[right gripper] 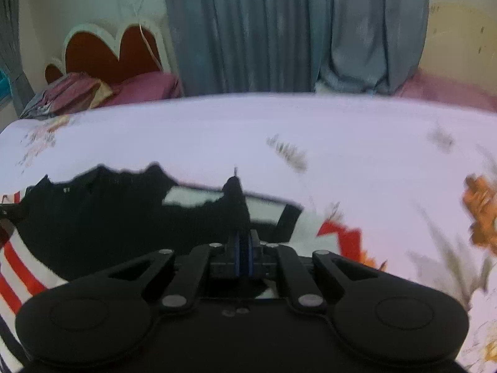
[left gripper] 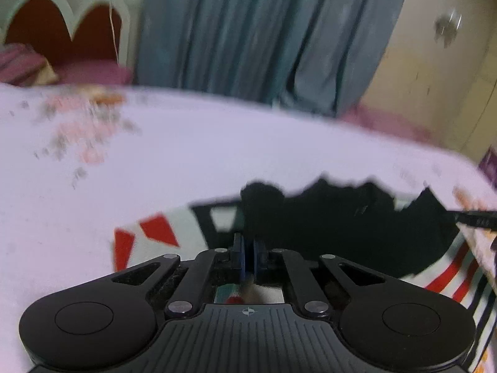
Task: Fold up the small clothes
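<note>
A small black garment (left gripper: 357,233) lies spread over a white cloth with red and black stripes (left gripper: 155,233) on the bed. My left gripper (left gripper: 248,250) is shut on the garment's left corner, which bunches up above the fingers. In the right wrist view the same black garment (right gripper: 108,217) stretches to the left, and my right gripper (right gripper: 243,248) is shut on its right corner, which stands up in a peak. The striped cloth (right gripper: 18,264) shows at the lower left there. The frames are blurred.
The bed is covered by a pale lilac sheet with flower prints (right gripper: 341,130). A red heart-shaped headboard (right gripper: 108,52) and pink pillows (right gripper: 146,88) stand at the back left. Grey-blue curtains (left gripper: 264,31) hang behind the bed.
</note>
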`<state>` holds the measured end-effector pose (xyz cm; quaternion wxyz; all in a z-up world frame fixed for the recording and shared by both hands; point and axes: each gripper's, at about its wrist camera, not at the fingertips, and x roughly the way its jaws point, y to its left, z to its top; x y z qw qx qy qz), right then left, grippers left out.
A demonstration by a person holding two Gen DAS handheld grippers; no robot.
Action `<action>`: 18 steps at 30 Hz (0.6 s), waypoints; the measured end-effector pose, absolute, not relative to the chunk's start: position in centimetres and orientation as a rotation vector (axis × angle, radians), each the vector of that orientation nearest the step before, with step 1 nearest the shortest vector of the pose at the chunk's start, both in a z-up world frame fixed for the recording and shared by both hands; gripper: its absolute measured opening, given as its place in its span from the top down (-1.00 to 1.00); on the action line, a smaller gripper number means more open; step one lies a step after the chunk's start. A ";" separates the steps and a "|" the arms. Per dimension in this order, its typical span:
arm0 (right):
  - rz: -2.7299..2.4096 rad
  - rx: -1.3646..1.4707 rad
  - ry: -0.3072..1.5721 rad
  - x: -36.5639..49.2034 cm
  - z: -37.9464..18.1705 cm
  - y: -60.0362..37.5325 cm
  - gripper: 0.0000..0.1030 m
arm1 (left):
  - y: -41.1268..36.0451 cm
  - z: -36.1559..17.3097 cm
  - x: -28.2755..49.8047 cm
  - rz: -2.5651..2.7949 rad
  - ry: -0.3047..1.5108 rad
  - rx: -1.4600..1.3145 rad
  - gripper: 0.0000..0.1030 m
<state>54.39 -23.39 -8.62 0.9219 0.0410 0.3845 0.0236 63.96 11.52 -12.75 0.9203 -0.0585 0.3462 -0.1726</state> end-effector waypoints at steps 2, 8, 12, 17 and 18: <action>0.053 0.101 0.721 53.7 -7.5 -23.5 0.92 | 12.0 -12.0 62.7 -0.325 0.645 -0.125 0.93; -0.015 0.108 0.799 55.7 -10.1 -24.6 0.91 | 11.7 -14.7 63.7 -0.182 0.732 -0.077 0.93; -0.026 0.163 0.789 55.5 -11.0 -25.2 0.91 | 11.0 -14.5 63.6 -0.163 0.734 -0.039 0.93; -0.044 0.086 0.693 53.5 -7.9 -22.9 -0.08 | 9.4 -11.3 61.7 -0.143 0.650 0.008 -0.32; 0.013 0.092 0.668 52.9 -7.2 -21.8 0.15 | 8.4 -10.7 60.8 -0.172 0.612 0.014 -0.42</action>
